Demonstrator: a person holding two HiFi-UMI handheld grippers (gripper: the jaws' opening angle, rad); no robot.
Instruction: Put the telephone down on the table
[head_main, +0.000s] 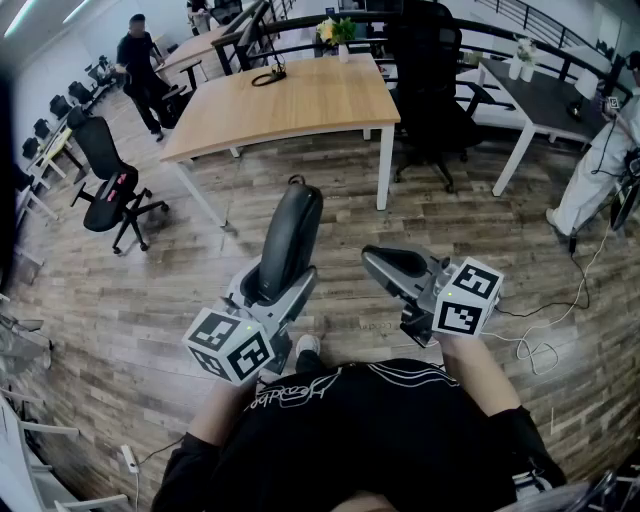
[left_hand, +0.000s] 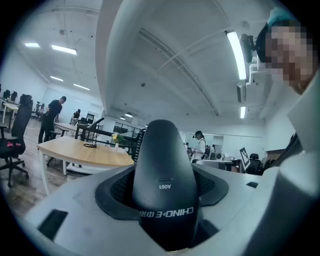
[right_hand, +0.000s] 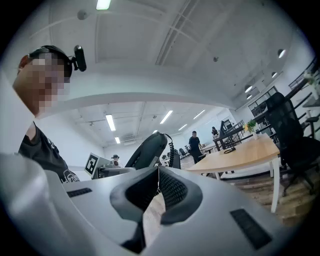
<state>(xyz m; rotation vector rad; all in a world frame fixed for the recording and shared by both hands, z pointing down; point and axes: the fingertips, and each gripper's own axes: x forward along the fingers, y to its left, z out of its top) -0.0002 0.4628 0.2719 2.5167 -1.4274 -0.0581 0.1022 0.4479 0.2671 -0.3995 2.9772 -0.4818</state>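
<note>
Closest to us, the left gripper (head_main: 272, 290) has its jaws spread wide and pressed on the lower end of the phone (head_main: 290, 232). The wide spread is simply what the thick black handset demands. The phone sticks forward and up out of the jaws, most of its length free. We judge that this low grip leaves the far end clear to meet a surface first. In the right gripper view a coiled cord (right_hand: 172, 150) hangs off the phone's far end.

Just beside it, the right gripper (head_main: 376, 258) has its jaws brought together, the tips meeting, with nothing between them. It hangs level and apart from the phone and seems to be kept out of the way, since one hand is enough for the carry.

Beyond both lies bare wooden floor (head_main: 330, 215), then the table (head_main: 290, 110), well apart from the phone. So we judge the put-down not yet begun: the gap must be closed first. The table's near part is bare, which suits a landing. A dark loop (head_main: 268, 76) and flowers (head_main: 340, 32) sit at its far edge.
</note>
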